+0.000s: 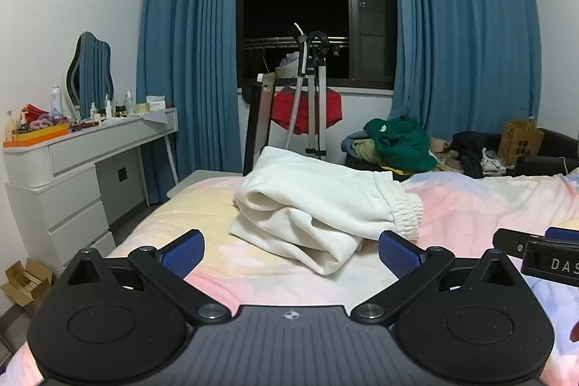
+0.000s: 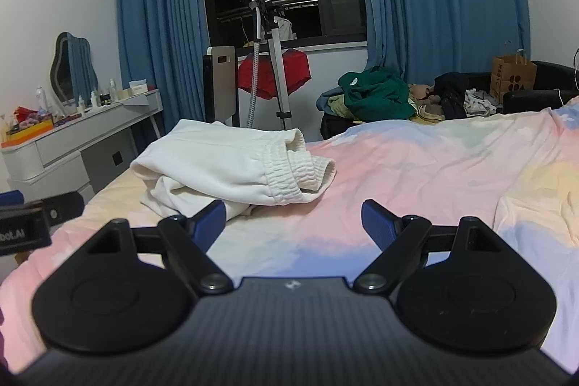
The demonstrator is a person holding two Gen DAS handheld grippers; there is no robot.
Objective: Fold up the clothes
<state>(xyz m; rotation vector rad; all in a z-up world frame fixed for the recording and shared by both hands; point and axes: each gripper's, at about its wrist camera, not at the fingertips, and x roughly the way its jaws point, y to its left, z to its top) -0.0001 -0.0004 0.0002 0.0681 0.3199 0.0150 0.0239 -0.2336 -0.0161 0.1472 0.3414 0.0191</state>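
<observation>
A white garment with an elastic waistband (image 1: 318,205) lies folded in a bundle on the pastel bedspread (image 1: 488,205). It also shows in the right wrist view (image 2: 224,165). My left gripper (image 1: 289,254) is open and empty, just short of the bundle's near edge. My right gripper (image 2: 293,223) is open and empty, hovering over the bedspread (image 2: 434,161) to the right of the bundle. The right gripper shows at the right edge of the left wrist view (image 1: 542,252). The left gripper shows at the left edge of the right wrist view (image 2: 32,223).
A white dressing table (image 1: 83,154) with a mirror and bottles stands left of the bed. Beyond the bed foot stand a garment steamer (image 1: 311,96) with a red garment, a pile of clothes (image 1: 398,140), a brown paper bag (image 1: 521,140), blue curtains and a dark window.
</observation>
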